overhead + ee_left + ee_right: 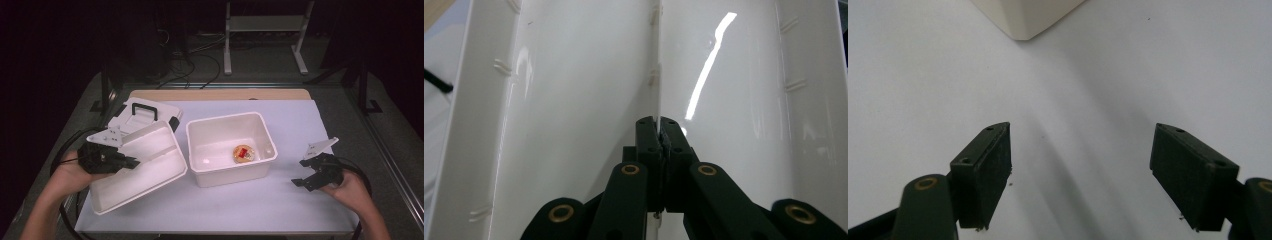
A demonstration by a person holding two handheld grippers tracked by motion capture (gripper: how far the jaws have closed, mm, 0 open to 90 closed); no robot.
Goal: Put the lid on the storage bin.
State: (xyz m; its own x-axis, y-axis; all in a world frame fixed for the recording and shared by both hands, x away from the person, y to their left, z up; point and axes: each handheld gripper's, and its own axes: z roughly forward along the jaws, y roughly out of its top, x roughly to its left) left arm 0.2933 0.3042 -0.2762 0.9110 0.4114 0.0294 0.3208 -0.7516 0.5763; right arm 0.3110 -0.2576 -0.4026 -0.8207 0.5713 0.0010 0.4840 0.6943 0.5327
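Item 1: white divided tray (145,165), one, two compartments, tilted, its low end at the table's (240,210) near-left corner. My left gripper (131,163) is clamped tight on its centre divider (658,75), jaws together on the thin wall.

Item 2: white tub (220,172), one, mid-table, just beside the tray's right edge.

Item 3: round object with red top (243,153), one, lying in the tub's right half; any label is too small to read.

Item 4: white lid with black handle (145,114), one, toward the far-left corner, behind the tray.

Item 5: my right gripper (302,172), near the right edge, jaws wide apart over bare surface, holding nothing.
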